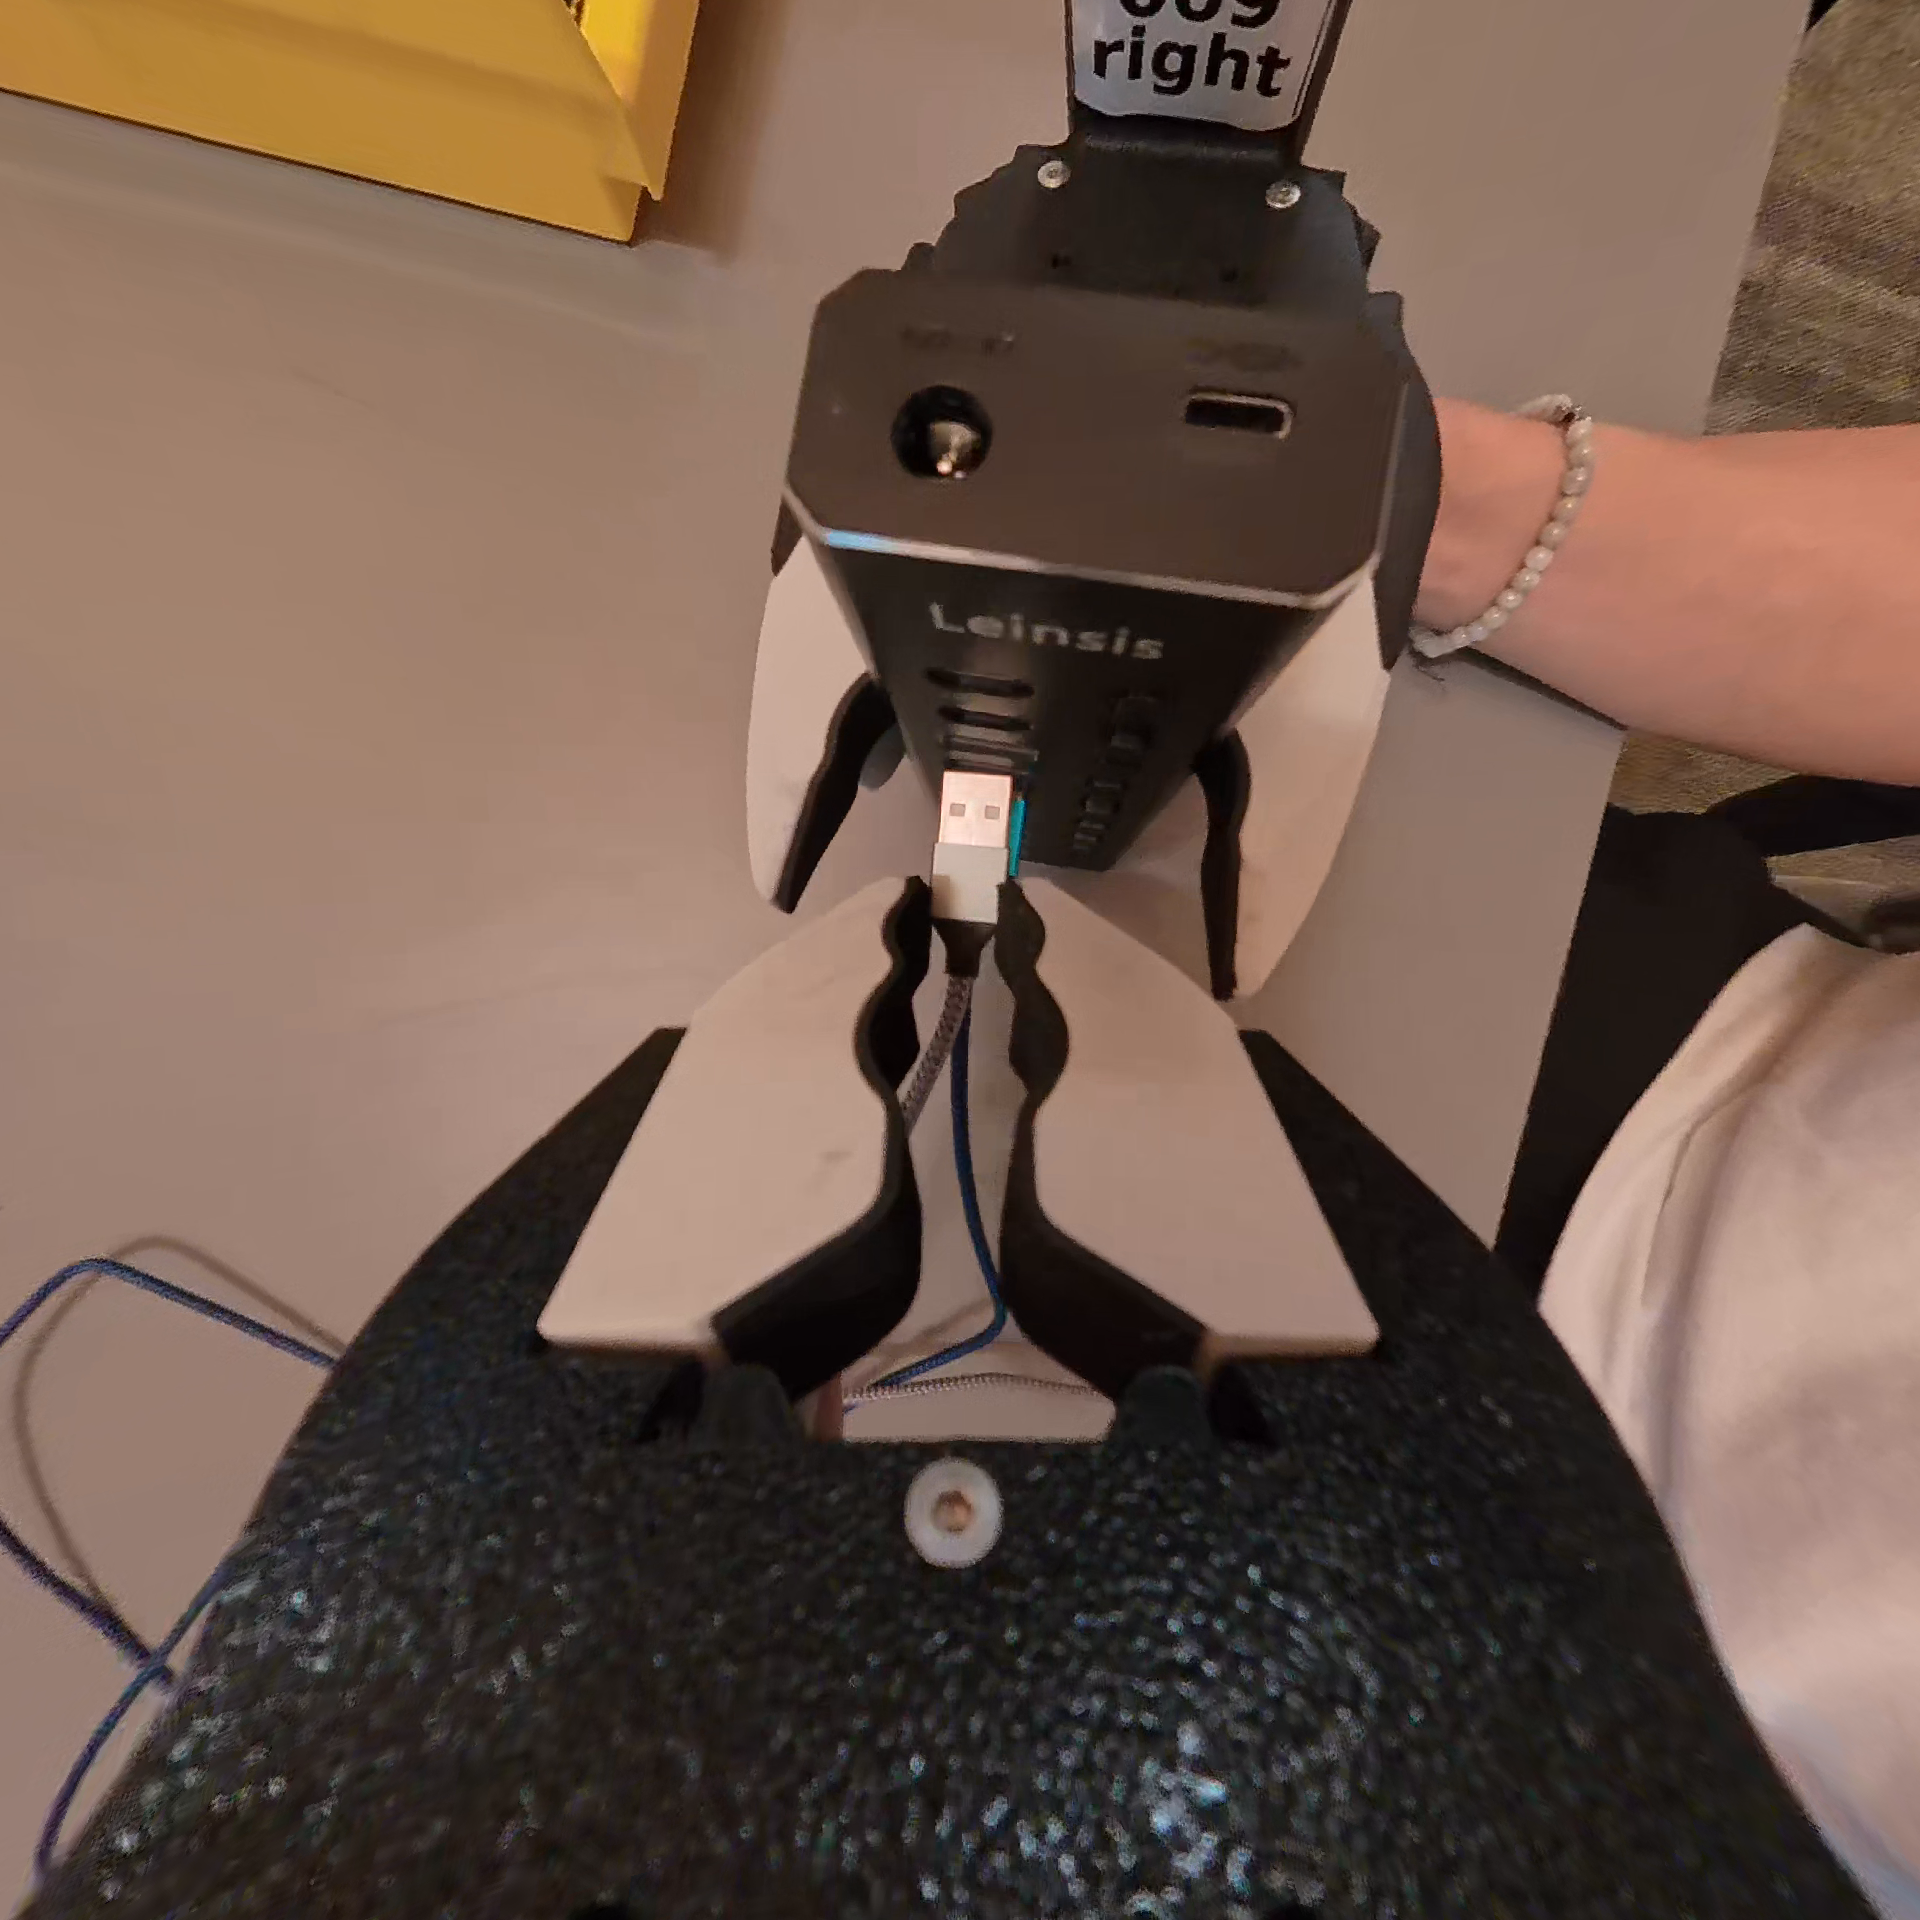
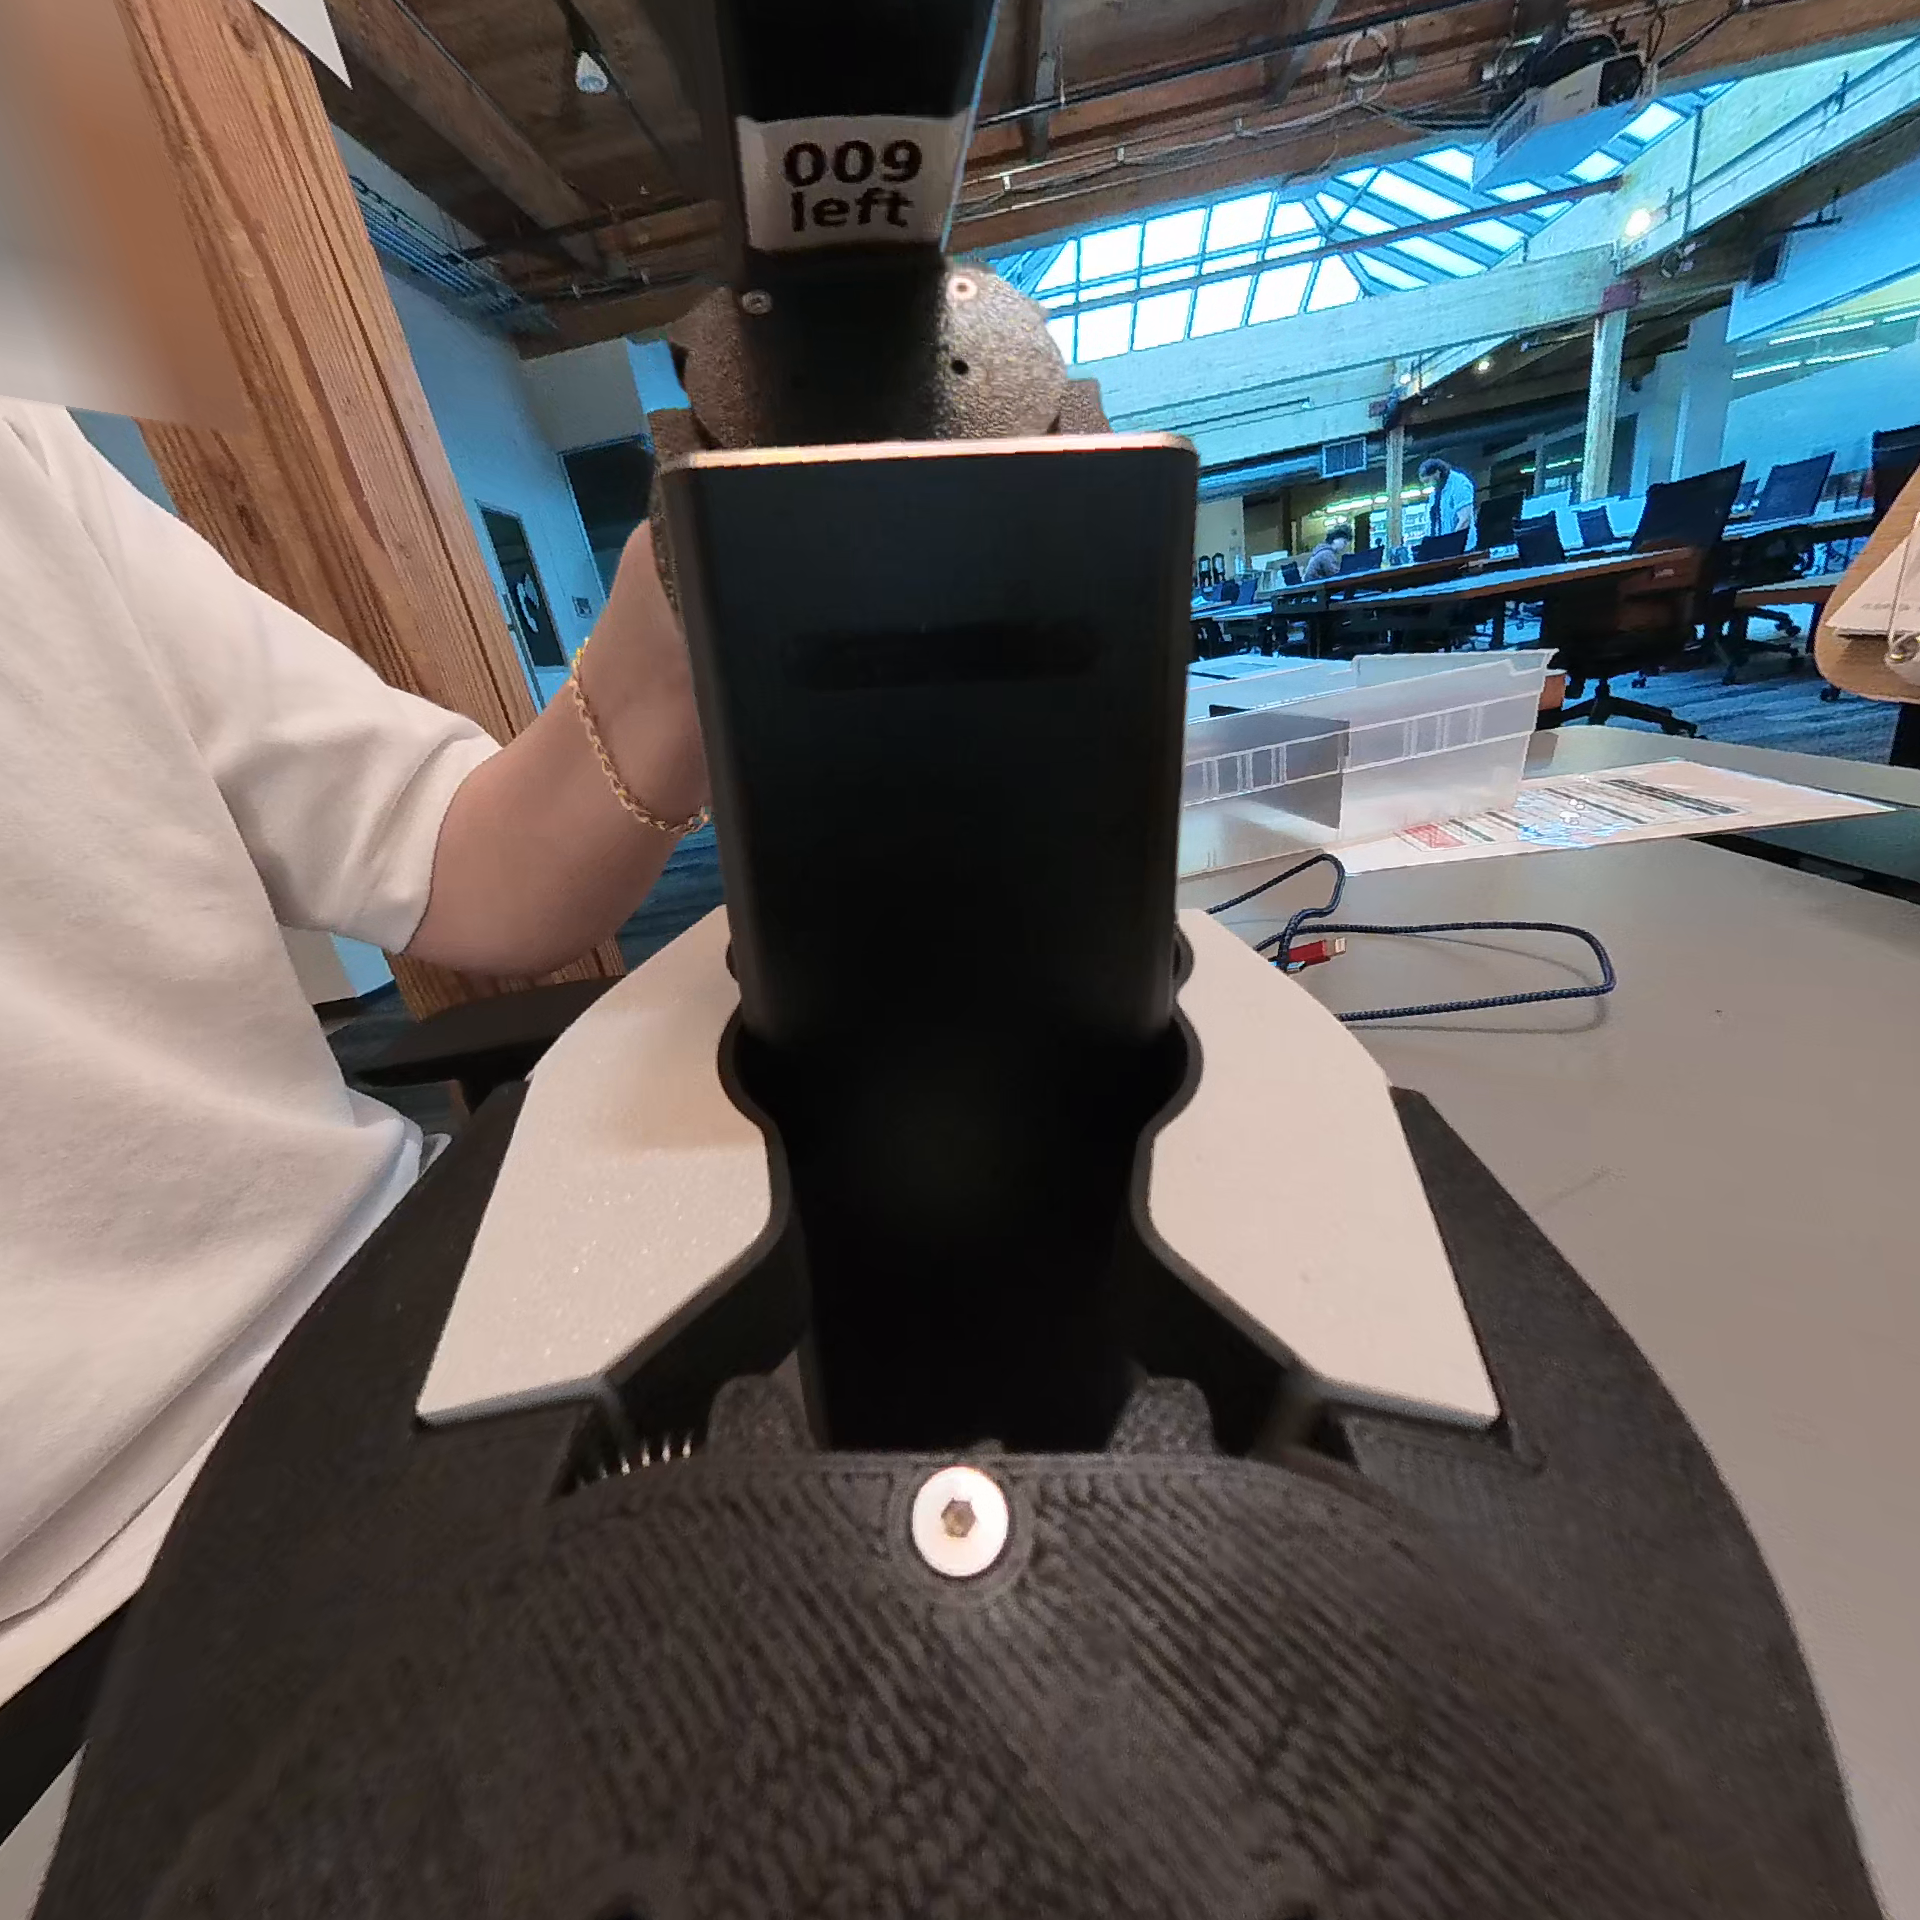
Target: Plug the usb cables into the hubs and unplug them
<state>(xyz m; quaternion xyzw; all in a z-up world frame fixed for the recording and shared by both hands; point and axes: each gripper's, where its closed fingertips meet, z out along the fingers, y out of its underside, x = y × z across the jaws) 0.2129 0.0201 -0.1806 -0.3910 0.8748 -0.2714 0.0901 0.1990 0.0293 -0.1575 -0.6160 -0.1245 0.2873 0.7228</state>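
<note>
- Gripping the silver USB plug by its rear shell, the left claw is holding it just at the hub's port column; whether the tip is seated is hard to tell.
- Clamping the black hub, the right claw is holding it off the grey worktop; the hub's ports are facing away in the right wrist view.
- Trailing between the left fingers, a grey braided cable and a blue cable are running out of sight.
- Lying on the worktop, another blue cable with a red plug is looking blurry.
</note>
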